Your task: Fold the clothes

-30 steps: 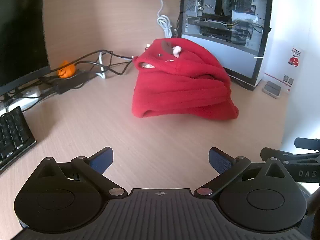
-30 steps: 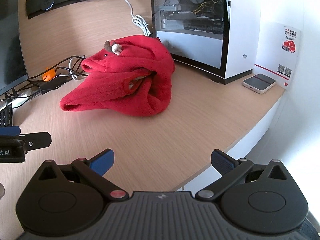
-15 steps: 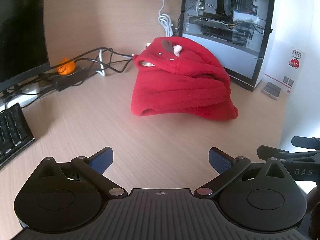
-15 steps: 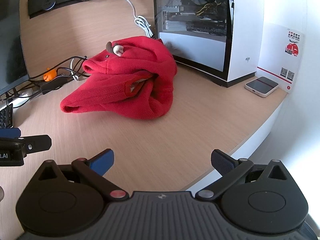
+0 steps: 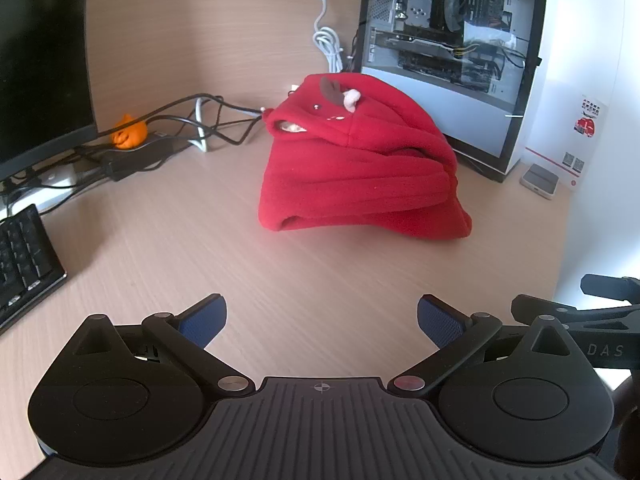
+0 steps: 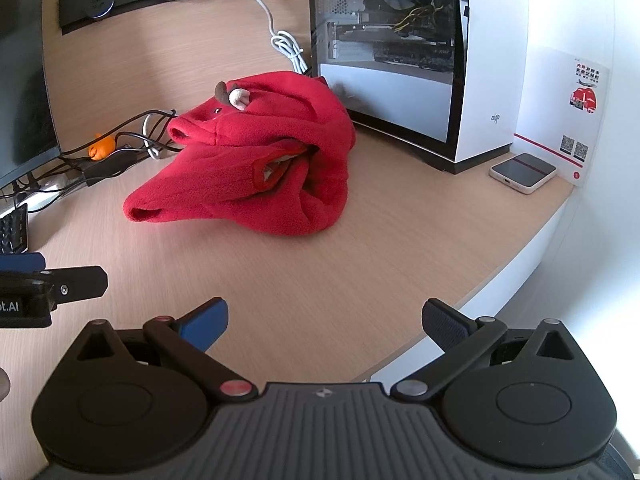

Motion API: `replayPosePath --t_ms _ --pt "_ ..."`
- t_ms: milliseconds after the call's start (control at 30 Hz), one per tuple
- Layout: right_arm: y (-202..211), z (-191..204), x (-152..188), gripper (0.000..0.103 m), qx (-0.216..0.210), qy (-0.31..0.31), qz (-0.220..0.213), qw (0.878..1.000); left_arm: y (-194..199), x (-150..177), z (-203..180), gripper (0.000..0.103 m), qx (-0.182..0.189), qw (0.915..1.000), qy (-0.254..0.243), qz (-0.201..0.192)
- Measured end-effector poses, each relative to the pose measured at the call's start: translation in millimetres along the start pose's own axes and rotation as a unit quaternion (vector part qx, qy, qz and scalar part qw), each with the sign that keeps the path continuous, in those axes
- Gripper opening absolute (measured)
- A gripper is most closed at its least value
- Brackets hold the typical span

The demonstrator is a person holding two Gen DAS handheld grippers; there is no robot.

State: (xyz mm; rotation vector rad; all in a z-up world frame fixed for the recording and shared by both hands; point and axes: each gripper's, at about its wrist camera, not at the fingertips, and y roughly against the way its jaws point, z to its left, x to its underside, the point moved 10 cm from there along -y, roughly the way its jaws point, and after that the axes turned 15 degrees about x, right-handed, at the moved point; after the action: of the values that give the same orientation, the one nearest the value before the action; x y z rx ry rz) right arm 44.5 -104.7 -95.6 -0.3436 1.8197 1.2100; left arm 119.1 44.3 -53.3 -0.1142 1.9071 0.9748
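A red fleece hooded garment (image 5: 360, 172) lies in a folded heap on the wooden desk (image 5: 200, 248), with small antlers on its hood; it also shows in the right wrist view (image 6: 260, 168). My left gripper (image 5: 322, 320) is open and empty, well short of the garment over bare desk. My right gripper (image 6: 326, 324) is open and empty, also short of the garment, near the desk's front edge. The left gripper's side shows at the left of the right wrist view (image 6: 48, 288).
A glass-sided PC case (image 5: 452, 52) stands behind the garment. A monitor (image 5: 40, 52), keyboard (image 5: 24, 252), cables (image 5: 180, 120) and an orange figure (image 5: 128, 134) are at the left. A small white device (image 6: 522, 172) lies at the right. The desk edge (image 6: 500, 272) runs at the right.
Both grippers have shifted slightly, so the garment sits a little differently in each view. Both stay open and empty. The garment has not moved.
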Motion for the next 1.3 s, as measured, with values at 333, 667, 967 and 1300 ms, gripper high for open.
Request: replayPosePath --t_ms 333,667,967,1300 --pt "3.3 4.3 -0.9 0.103 0.001 0.004 -0.002 1.0 1.7 -0.1 1.8 0.103 0.0 1.0 0.004 -0.002" --pt "1.9 5.5 -1.5 0.103 0.001 0.003 0.0 1.0 0.6 -0.9 4.0 0.103 -0.001 1.0 0.008 -0.003" --pt "-3.1 2.7 -3.1 0.103 0.003 0.002 0.003 1.0 -2.3 -1.5 3.9 0.103 0.0 1.0 0.01 -0.001" --pt "-5.4 3.7 -2.7 0.103 0.001 0.005 0.005 1.0 -4.7 -1.0 5.1 0.103 -0.001 0.9999 0.013 0.0"
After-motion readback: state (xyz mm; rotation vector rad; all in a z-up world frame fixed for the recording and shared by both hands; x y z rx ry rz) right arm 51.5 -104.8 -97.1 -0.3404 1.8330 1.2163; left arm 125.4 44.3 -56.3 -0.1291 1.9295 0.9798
